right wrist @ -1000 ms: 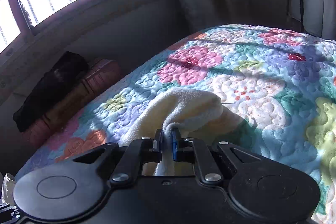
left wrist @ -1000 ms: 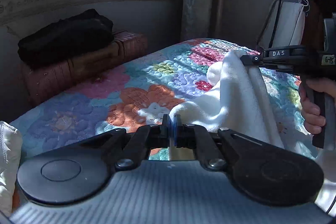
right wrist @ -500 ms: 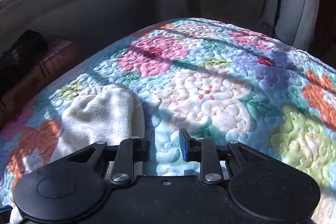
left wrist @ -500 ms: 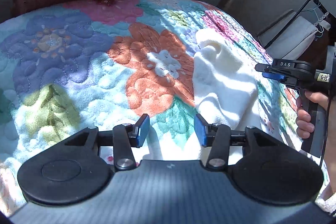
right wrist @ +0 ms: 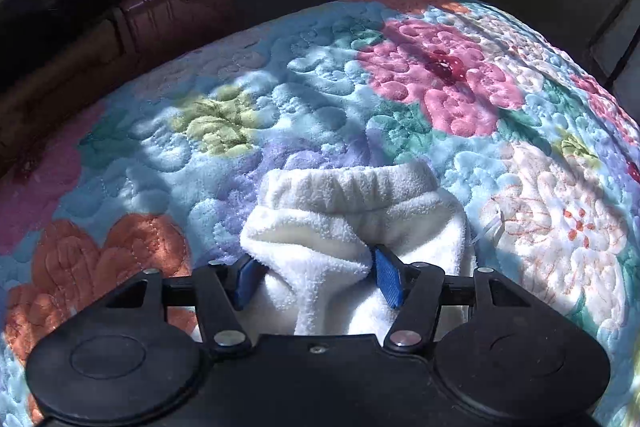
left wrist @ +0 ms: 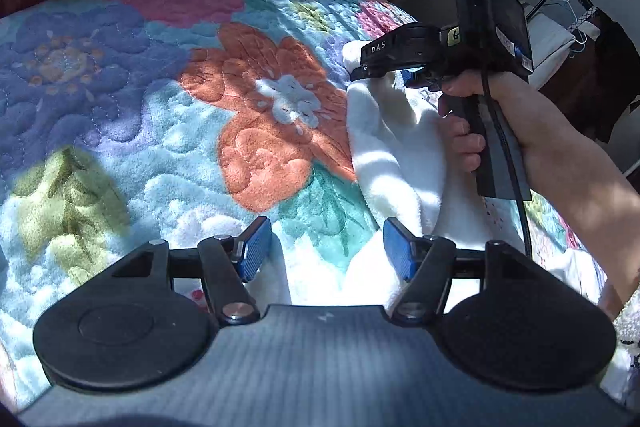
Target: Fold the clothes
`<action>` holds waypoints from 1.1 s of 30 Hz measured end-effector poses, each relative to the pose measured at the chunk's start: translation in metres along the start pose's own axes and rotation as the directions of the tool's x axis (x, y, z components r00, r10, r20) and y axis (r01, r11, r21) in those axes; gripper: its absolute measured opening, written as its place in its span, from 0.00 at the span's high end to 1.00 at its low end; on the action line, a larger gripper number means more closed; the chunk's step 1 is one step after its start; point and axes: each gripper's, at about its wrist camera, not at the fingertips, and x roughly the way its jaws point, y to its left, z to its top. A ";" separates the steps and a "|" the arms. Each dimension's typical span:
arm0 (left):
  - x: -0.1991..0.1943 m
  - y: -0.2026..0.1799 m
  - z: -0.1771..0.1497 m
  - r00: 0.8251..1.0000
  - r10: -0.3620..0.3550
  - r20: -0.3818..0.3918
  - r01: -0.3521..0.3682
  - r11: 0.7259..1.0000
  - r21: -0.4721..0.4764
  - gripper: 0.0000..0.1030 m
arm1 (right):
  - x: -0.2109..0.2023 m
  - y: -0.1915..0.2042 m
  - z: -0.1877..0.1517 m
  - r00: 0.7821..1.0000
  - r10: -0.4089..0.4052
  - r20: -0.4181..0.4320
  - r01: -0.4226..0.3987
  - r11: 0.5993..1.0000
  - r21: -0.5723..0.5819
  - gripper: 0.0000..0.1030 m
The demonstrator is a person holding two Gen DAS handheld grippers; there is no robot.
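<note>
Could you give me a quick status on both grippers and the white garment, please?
Left gripper opening, nothing gripped. Right gripper closing on white fleece garment, a fold between its jaws. Garment lies on floral quilt; nothing obstructing.

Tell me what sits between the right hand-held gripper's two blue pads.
A bunched fold of the white fleece garment fills the gap of the right hand-held gripper as its jaws are closing, seen in the right wrist view.
</note>
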 end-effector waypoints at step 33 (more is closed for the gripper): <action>-0.027 -0.157 -0.049 0.990 0.135 -0.045 -0.107 0.915 0.390 0.32 | -0.283 -0.258 -0.278 0.989 0.033 0.145 -0.095 0.891 0.445 0.34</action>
